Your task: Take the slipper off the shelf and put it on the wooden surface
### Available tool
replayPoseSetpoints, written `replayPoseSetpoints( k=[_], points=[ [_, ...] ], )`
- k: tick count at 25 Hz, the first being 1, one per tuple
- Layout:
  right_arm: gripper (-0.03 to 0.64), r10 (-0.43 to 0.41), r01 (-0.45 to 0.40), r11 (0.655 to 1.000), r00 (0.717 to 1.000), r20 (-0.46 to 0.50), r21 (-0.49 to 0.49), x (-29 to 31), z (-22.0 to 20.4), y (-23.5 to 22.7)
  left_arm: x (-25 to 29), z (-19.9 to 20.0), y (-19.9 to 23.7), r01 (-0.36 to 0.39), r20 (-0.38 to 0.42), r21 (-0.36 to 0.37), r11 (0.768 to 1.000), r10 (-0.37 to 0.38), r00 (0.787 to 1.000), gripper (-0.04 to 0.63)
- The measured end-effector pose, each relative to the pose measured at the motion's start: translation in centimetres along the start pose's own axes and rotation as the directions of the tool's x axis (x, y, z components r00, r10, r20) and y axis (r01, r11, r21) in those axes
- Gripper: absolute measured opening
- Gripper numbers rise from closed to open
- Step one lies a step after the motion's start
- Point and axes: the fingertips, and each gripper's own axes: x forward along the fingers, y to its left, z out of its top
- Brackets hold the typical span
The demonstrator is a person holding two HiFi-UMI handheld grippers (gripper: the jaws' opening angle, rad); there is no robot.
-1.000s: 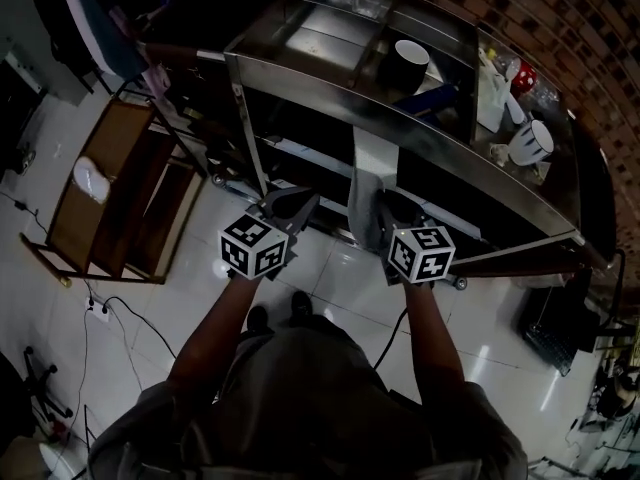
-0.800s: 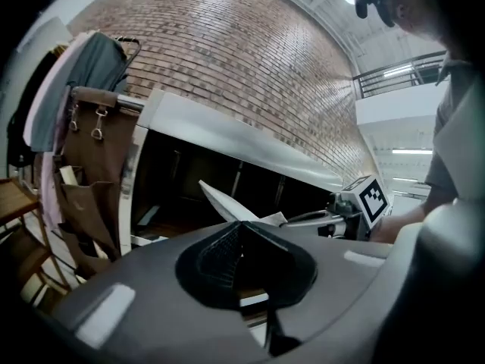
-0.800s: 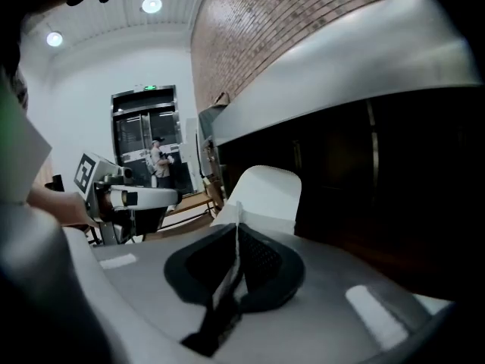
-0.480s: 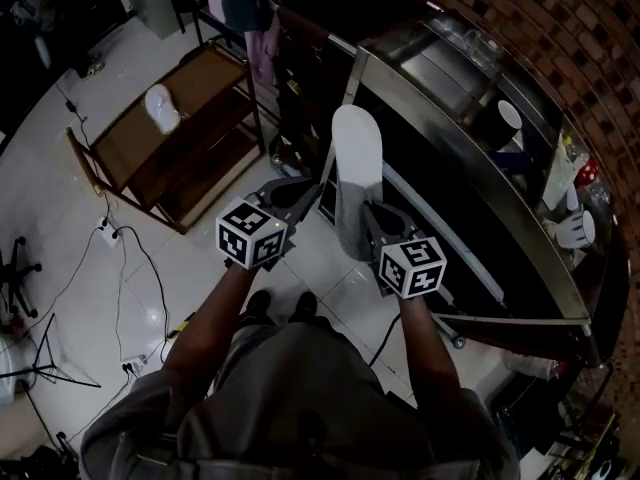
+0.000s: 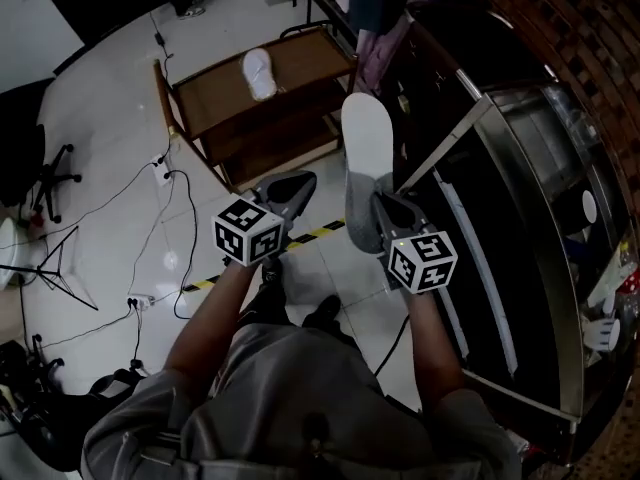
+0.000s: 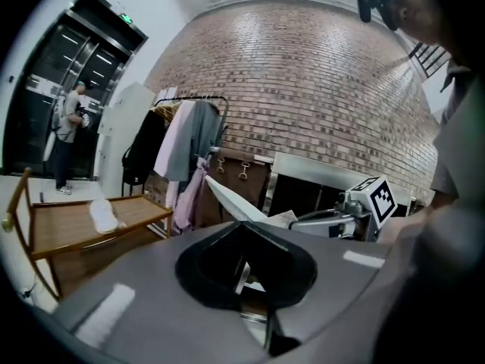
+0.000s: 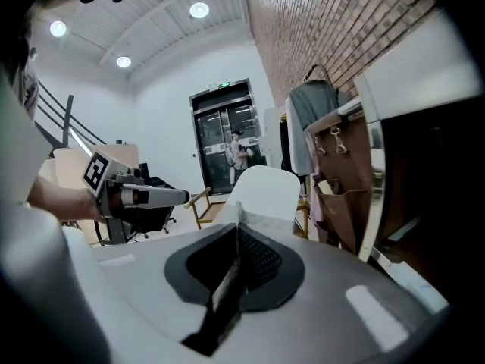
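While outstretched forward, right gripper (image 5: 383,216) tight on slipper (image 5: 367,143).

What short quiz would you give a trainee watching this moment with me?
1. Which tool grips the white slipper?
2. True or false: the left tool is carrying something.
3. The other slipper lies on: A) the wooden rack; B) the floor; C) the steel shelf.
Key: 1 the right tool; 2 false; 3 A.
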Motion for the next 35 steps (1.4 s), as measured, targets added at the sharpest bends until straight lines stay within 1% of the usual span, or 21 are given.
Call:
replayPoseSetpoints(
  k=[3,6,9,12,19,25,30,35],
  points=[
    [0.006,0.051,-0.051,0.999,0.999,-0.007,-0.018,4.0,1.2,1.6,-2.1,0.9,3.9,-0.064,0.025,-0.029,0.998,0.064,0.998,-0.031],
    [0.006,0.088,-0.089,0.995,0.996,-0.022,-0.041,8.3,2.4,3.0,-3.5,1.8,7.7,-0.1,0.054,-0.054,0.994,0.103,0.993,-0.031],
    [0.006,0.11,-0.112,0.992,0.993,-0.039,-0.055,13.0,3.7,4.2,-4.8,2.2,12.2,-0.133,0.067,-0.078,0.988,0.138,0.988,-0.031],
    [0.006,0.128,-0.131,0.989,0.99,-0.055,-0.07,17.8,4.9,5.4,-6.0,2.8,16.8,-0.155,0.08,-0.104,0.982,0.164,0.983,-0.031],
    [0.006,0.152,-0.162,0.983,0.982,-0.112,-0.083,28.0,6.7,8.4,-8.6,4.6,26.5,-0.174,0.111,-0.161,0.972,0.193,0.975,-0.031],
    [0.006,0.164,-0.178,0.979,0.976,-0.141,-0.094,35.4,8.4,9.9,-10.3,4.9,32.5,-0.212,0.119,-0.208,0.955,0.24,0.963,-0.031],
    [0.006,0.196,-0.215,0.972,0.965,-0.173,-0.097,41.6,8.7,10.1,-10.6,5.1,37.0,-0.27,0.111,-0.237,0.933,0.302,0.947,-0.031],
    [0.006,0.238,-0.259,0.963,0.95,-0.202,-0.08,48.2,7.9,9.6,-10.4,4.8,40.6,-0.327,0.092,-0.264,0.907,0.361,0.928,-0.031]
  ],
)
